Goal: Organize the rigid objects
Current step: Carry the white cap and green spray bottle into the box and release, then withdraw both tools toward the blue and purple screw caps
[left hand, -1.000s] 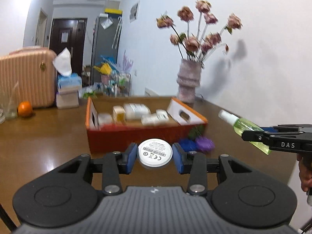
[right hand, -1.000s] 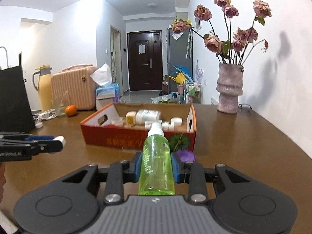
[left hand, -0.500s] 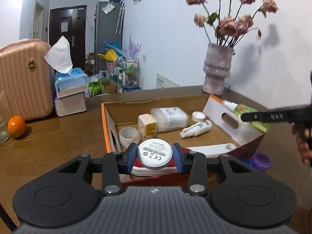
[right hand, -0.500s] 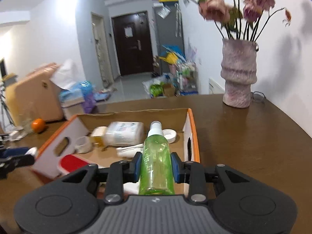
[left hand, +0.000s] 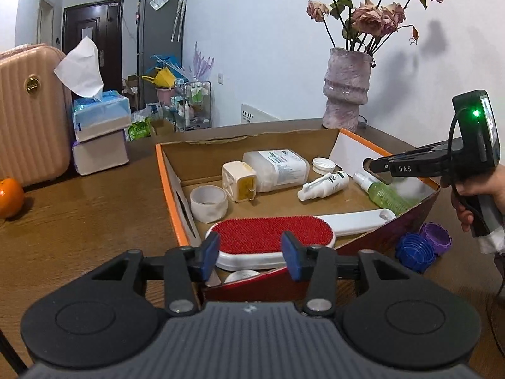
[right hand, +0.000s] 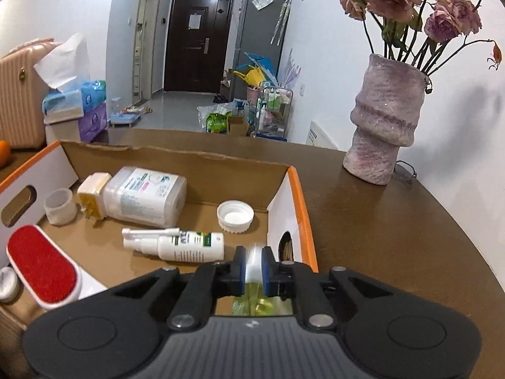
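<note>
The right gripper (right hand: 252, 265) is clamping the green spray bottle (left hand: 386, 194) at its slick, rigid, lightweight neck, lowering it inside the cardboard box (left hand: 167, 170), while the left gripper (left hand: 251, 254) is hovering with jaws spread, holding nothing.

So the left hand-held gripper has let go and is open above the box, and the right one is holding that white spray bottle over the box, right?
Not quite. The right hand-held gripper is holding the green spray bottle, as the left wrist view shows; the white spray bottle lies loose in the box. The left hand-held gripper is indeed open above the box.
</note>
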`<action>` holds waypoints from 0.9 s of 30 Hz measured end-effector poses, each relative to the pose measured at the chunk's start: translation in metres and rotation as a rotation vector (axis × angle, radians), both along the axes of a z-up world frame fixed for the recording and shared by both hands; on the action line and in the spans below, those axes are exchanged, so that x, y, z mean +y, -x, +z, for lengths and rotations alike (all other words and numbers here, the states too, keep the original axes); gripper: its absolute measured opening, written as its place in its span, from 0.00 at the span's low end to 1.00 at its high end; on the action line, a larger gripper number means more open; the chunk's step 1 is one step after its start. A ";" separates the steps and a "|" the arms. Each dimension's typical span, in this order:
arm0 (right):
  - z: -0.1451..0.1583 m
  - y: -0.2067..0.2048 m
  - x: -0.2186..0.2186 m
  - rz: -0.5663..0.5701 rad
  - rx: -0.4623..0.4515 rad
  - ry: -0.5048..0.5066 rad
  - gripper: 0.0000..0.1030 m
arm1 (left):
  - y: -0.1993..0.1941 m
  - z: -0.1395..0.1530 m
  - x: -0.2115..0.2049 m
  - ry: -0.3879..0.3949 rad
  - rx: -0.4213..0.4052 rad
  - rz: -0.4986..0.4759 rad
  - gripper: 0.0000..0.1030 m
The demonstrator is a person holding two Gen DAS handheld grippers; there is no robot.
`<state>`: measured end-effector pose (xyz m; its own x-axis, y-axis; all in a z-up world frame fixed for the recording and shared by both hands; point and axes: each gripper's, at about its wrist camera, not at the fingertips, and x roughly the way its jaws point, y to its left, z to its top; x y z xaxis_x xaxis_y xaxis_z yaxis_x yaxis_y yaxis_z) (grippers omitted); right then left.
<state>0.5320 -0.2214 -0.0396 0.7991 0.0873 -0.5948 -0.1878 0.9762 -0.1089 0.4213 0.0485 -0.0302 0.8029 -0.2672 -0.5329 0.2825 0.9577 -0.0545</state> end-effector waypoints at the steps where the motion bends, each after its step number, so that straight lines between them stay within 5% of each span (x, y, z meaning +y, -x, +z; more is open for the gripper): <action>1: 0.002 0.000 -0.001 -0.003 -0.007 -0.007 0.10 | 0.000 0.001 0.001 0.004 -0.002 0.001 0.47; 16: 0.043 0.044 0.001 0.120 0.014 -0.052 0.16 | 0.026 0.044 -0.011 0.039 -0.072 0.084 0.54; 27: 0.091 0.120 -0.005 0.180 -0.058 -0.124 0.36 | 0.090 0.088 -0.025 0.048 -0.171 0.149 0.78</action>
<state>0.4120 -0.2265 0.0512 0.7963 0.3015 -0.5245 -0.3573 0.9340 -0.0057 0.3312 0.0237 0.0582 0.9129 -0.1610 -0.3750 0.1476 0.9870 -0.0643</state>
